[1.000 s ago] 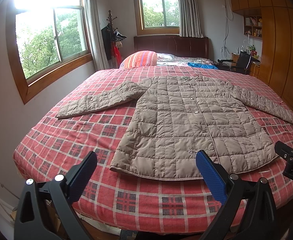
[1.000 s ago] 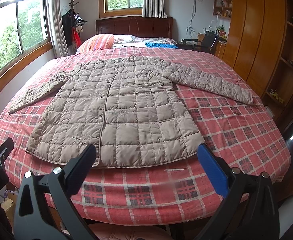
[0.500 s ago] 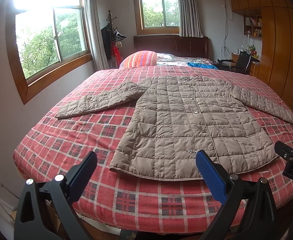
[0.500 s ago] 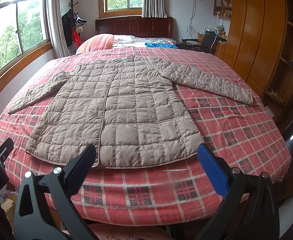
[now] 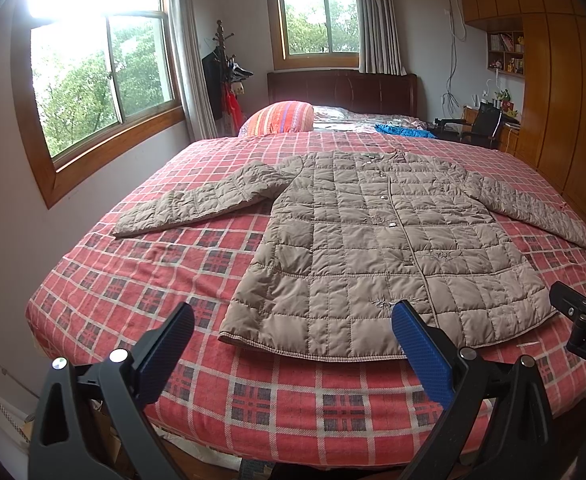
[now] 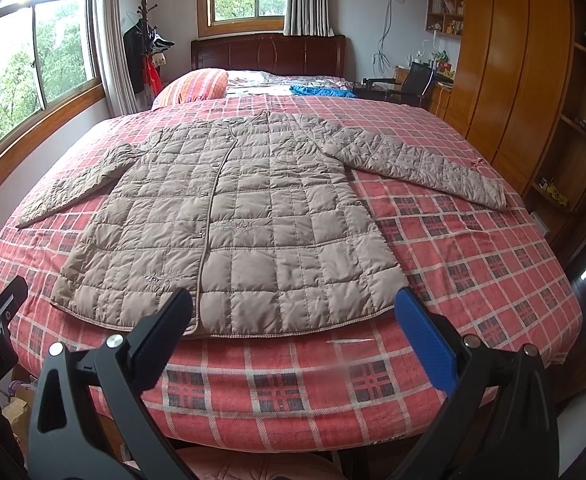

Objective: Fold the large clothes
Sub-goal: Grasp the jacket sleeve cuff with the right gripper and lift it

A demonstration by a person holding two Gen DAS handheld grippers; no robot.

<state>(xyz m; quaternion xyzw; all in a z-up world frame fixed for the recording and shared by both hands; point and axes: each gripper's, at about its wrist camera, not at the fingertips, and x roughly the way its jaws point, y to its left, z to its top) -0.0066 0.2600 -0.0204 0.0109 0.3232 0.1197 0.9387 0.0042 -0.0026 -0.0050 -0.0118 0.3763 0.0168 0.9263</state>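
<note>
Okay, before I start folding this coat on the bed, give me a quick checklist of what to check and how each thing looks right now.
1. Coat lies flat, front up: ok.
2. Both sleeves spread out to the sides: ok.
3. Left hand-held gripper open and empty: ok.
4. Right hand-held gripper open and empty: ok.
5. Nothing lying on the coat: ok.
6. Grippers touching the hem: not ok, both short of it.
</note>
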